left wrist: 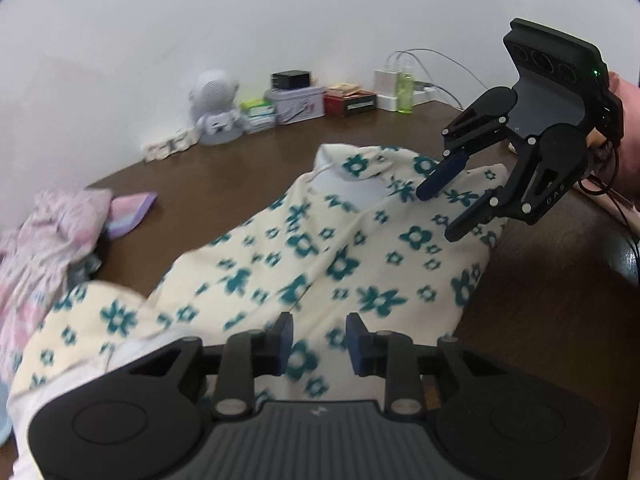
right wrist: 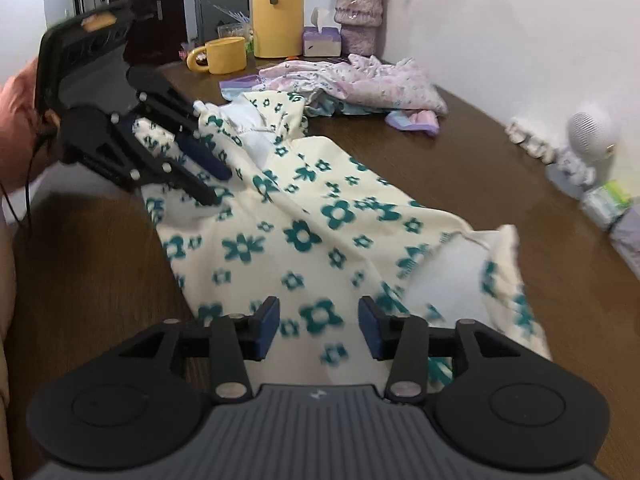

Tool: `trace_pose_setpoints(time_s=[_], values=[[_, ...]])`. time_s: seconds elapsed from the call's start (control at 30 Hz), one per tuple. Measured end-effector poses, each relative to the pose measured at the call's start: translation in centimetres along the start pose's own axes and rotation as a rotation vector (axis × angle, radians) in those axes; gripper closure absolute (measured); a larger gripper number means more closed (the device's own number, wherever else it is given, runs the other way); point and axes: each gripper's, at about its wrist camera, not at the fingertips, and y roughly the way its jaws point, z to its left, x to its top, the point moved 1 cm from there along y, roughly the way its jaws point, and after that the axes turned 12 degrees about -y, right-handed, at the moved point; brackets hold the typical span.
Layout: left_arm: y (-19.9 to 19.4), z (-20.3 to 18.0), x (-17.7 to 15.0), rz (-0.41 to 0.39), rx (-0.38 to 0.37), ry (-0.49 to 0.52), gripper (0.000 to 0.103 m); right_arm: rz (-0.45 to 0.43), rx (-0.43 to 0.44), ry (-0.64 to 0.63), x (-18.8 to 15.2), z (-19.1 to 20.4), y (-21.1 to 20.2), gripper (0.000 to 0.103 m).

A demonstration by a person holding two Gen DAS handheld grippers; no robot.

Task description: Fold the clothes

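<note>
**Both tongs spread over flowered garment on bench**

Left tongs (left wrist: 319,340) sit nearest the lens in the left wrist view, fingers spread, nothing between them; the garment (left wrist: 320,256) shows through the gap. Right tongs (right wrist: 319,328) likewise spread and hold nothing, poised over the garment's near end in the right wrist view. Whether either set touches the cloth: cannot tell.

Garment: cream with teal flowers, lying lengthwise on the brown bench (left wrist: 240,168). Its white lining shows at the neck opening. Print is blurred near both lenses. In the left view its near end is cut off by the tongs' body.

Seen from the left wrist, the right tongs hang above the collar end, close to the bench's right edge. Seen from the right wrist, the left tongs (right wrist: 214,186) hang over the opposite end, partly hiding cloth beneath.

Surroundings:
- Pink clothes pile (right wrist: 360,80) lies just beyond the garment; contact cannot be judged.
- Along the wall: white toy figure (left wrist: 216,108), tin box (left wrist: 298,104), red box (left wrist: 350,102), green bottle (left wrist: 405,90), white charger (left wrist: 386,84) with cables.
- Far end: yellow mug (right wrist: 222,55), yellow jug (right wrist: 278,12), tissue box (right wrist: 322,42), plant pot (right wrist: 358,12).

Bare bench runs between garment and wall items, and along the person's side.
</note>
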Motion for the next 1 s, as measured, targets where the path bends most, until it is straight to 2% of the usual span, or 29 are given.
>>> trace_pose_setpoints(time_s=[0.17,0.23,0.3,0.37,0.47,0.63,0.67,0.7,0.73,0.8,0.93,1.0], values=[[2.3,-0.4,0.8,0.018,0.004,-0.016,0.075,0.027,-0.027,0.008,-1.5,-0.1,-0.1,0.054],[2.5,-0.1,0.6,0.027,0.010,-0.027,0.075,0.001,-0.031,0.045,-2.0,-0.7,-1.0,0.054],[2.6,0.1,0.4,0.037,0.016,-0.035,0.074,-0.032,-0.064,0.088,-2.5,-1.5,-2.6,0.054],[2.5,0.4,0.2,0.043,0.022,-0.046,0.074,-0.021,-0.107,0.114,-3.2,-2.2,-3.8,0.054],[2.1,0.7,0.1,0.040,0.022,-0.061,0.073,0.001,-0.131,0.194,-5.0,-3.2,-5.2,0.052],[2.1,0.5,0.1,0.043,0.035,-0.064,0.072,0.020,-0.111,0.349,-7.6,-4.3,-6.0,0.050],[2.1,0.4,0.1,0.044,0.038,-0.064,0.071,0.025,-0.090,0.372,-7.9,-4.4,-5.8,0.053],[2.1,0.4,0.1,0.045,0.041,-0.065,0.072,0.032,-0.063,0.393,-8.3,-4.6,-5.7,0.069],[2.1,0.3,0.1,0.046,0.044,-0.066,0.071,0.032,-0.034,0.414,-8.5,-4.7,-5.6,0.091],[2.0,0.5,0.1,0.047,0.050,-0.069,0.072,0.009,0.016,0.435,-8.4,-4.5,-6.4,0.095],[1.7,0.7,0.0,0.051,0.059,-0.068,0.072,-0.046,0.109,0.470,-8.0,-4.2,-8.1,0.096],[1.8,0.8,-0.1,0.053,0.058,-0.069,0.072,-0.013,0.129,0.468,-8.2,-3.8,-7.8,0.096]])
